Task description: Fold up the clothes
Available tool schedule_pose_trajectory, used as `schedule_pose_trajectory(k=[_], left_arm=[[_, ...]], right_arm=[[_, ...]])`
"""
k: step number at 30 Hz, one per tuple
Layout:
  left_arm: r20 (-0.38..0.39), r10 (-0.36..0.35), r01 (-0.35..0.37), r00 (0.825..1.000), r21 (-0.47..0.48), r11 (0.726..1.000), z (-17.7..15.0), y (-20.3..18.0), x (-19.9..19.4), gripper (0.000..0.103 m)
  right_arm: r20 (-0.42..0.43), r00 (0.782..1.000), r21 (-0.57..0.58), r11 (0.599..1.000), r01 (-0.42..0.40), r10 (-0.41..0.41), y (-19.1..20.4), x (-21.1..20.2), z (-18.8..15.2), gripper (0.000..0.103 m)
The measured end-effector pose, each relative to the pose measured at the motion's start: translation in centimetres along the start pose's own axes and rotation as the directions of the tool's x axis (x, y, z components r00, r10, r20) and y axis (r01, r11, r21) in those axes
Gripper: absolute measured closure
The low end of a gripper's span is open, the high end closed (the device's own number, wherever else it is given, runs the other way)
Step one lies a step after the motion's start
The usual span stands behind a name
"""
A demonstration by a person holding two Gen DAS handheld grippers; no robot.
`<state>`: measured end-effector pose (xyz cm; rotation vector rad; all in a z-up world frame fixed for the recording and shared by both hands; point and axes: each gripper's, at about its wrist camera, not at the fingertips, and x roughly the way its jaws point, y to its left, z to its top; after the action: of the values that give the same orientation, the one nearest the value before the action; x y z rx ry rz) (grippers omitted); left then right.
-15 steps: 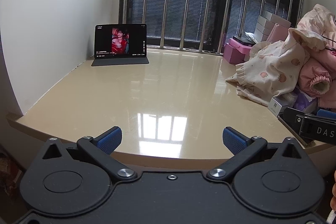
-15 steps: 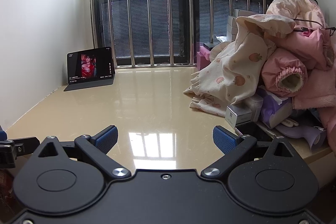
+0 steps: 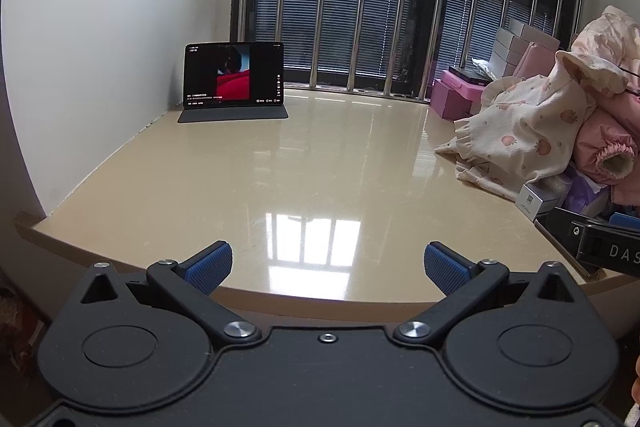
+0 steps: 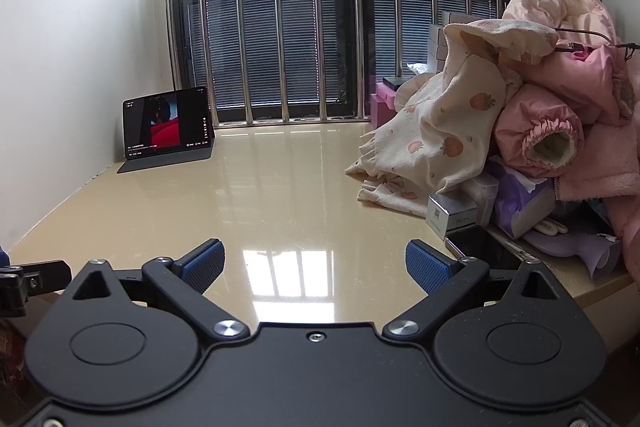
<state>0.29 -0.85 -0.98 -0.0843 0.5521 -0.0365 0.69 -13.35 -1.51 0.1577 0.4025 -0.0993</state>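
A heap of clothes lies at the right side of the glossy beige tabletop (image 3: 280,163) (image 4: 256,195). On top is a cream garment with strawberry print (image 3: 524,131) (image 4: 436,135); pink padded jackets (image 3: 608,147) (image 4: 560,123) lie behind and beside it. My left gripper (image 3: 328,267) hovers open over the near table edge, nothing between its blue pads. My right gripper (image 4: 316,265) is open too, at the near edge, the clothes ahead to its right. The right gripper's body (image 3: 600,243) shows at the left view's right edge.
A tablet (image 3: 234,75) (image 4: 167,125) playing video stands at the far left by the wall. Pink boxes (image 3: 452,95) sit by the barred window. A small white box (image 4: 452,217), a phone (image 4: 484,247) and lilac items (image 4: 532,203) crowd the near right.
Both grippers have held almost still. Only the video picture on the tablet has changed.
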Motion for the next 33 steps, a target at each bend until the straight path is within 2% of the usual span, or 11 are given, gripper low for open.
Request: schedule_pose_trajectory(k=[16,23,28,33], left_arm=[[-0.001,-0.027,0.027,1.0,0.032,0.999,0.1,0.7,1.1,0.0],[0.034,-0.012,0.009,0.999,0.084,0.996,2.0,0.1,3.3,0.0],[0.057,-0.033,0.028,0.998,0.087,0.996,3.6,0.3,4.9,0.0],[0.063,-0.034,0.029,0.997,0.082,0.996,4.8,0.4,6.3,0.0]], right_arm=[[-0.006,1.0,-0.008,1.0,0.02,-0.02,-0.1,1.0,0.2,0.004],[0.111,0.992,-0.048,0.997,0.058,-0.052,-1.8,2.8,1.4,0.004],[0.27,0.957,-0.059,0.99,0.129,-0.109,-5.5,4.9,5.2,0.004],[0.417,0.894,-0.064,0.975,0.211,-0.166,-9.3,7.2,9.3,0.004]])
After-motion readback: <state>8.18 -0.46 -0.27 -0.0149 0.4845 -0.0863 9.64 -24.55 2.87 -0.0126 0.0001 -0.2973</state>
